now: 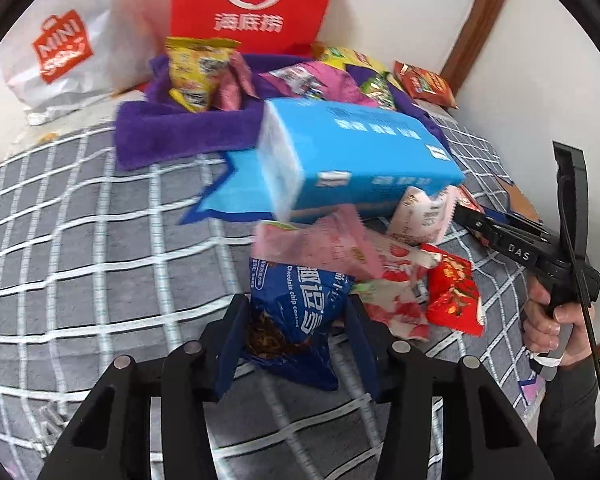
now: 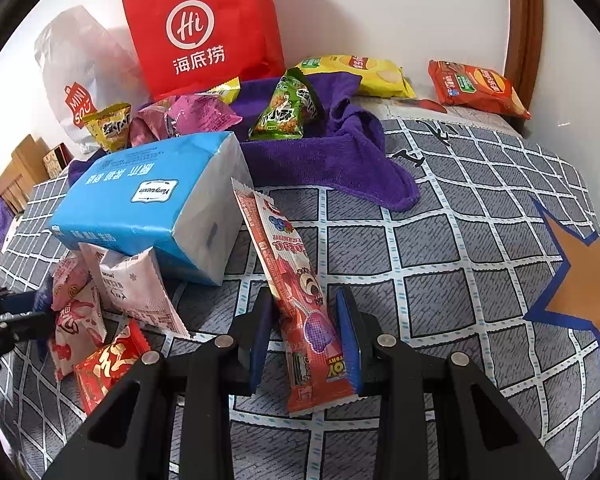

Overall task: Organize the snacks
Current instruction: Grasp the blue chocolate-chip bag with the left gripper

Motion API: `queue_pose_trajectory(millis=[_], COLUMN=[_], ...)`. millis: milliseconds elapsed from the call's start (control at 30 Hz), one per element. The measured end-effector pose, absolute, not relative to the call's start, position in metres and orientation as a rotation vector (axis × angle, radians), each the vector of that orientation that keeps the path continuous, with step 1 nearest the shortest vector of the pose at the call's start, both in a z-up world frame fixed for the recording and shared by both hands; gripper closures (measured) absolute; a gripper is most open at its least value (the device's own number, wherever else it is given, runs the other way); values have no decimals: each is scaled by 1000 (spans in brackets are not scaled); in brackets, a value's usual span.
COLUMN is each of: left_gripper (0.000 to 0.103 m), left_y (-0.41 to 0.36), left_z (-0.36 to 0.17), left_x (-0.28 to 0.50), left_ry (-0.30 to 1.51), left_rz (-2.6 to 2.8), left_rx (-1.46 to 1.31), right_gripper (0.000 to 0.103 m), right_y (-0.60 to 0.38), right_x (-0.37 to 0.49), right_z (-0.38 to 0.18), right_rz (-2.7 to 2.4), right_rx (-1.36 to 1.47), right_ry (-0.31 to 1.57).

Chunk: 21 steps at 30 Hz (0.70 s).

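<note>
My left gripper (image 1: pixel 296 332) is shut on a dark blue chocolate chip cookie bag (image 1: pixel 296 312), its pads pressing the bag's sides just above the checked bedspread (image 1: pixel 100 260). Right behind the bag lies a pile of pink, white and red snack packets (image 1: pixel 332 248). My right gripper (image 2: pixel 304 336) is shut on a long red candy pack (image 2: pixel 296 288) that sticks forward and up between its fingers. In the left wrist view the right gripper (image 1: pixel 500 236) shows at the right edge, held by a hand. A blue tissue pack (image 2: pixel 152 200) rests on the pile.
A purple towel (image 2: pixel 340 160) farther back carries several snack bags, among them a green one (image 2: pixel 288 108). A red paper bag (image 2: pixel 204 32) and a white plastic bag (image 1: pixel 60 52) lean on the wall. Yellow (image 2: pixel 360 72) and red (image 2: pixel 476 88) chip bags lie at the far right.
</note>
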<state>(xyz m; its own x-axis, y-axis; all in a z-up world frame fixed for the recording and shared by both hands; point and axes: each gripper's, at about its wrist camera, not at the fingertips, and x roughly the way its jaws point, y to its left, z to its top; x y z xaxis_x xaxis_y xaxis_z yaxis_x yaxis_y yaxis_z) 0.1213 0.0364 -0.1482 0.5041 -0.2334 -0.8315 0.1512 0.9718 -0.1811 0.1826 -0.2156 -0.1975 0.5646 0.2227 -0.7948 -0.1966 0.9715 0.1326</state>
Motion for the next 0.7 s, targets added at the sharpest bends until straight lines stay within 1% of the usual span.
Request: queue_pose_trajectory(millis=[133,267,367,400,500,700], left_gripper=[56,54,54,53,44,41], left_y=[50,55,53,52,49,44], left_z=[-145,-157,-161,-161,-163,-166], left_x=[120,123,119,118,114,109], left_ry=[1007,1024,990,982,960,919], left_rz=[-168,-167,-174,-176,-195,-197], left_rx=[-63,-78,-55,-40,-21,10], right_gripper=[70,70,70,70,70,70], right_y=[-218,-218,-216,-216,-216,-214], right_x=[183,183,183,183,183,183], right_z=[-198,-198,-198,-198,-198,-199], right_rz=[252,249,244,242,246,239], right_rx=[41,33,22,19,26,10], right_ry=[939,939,940,940,940,941])
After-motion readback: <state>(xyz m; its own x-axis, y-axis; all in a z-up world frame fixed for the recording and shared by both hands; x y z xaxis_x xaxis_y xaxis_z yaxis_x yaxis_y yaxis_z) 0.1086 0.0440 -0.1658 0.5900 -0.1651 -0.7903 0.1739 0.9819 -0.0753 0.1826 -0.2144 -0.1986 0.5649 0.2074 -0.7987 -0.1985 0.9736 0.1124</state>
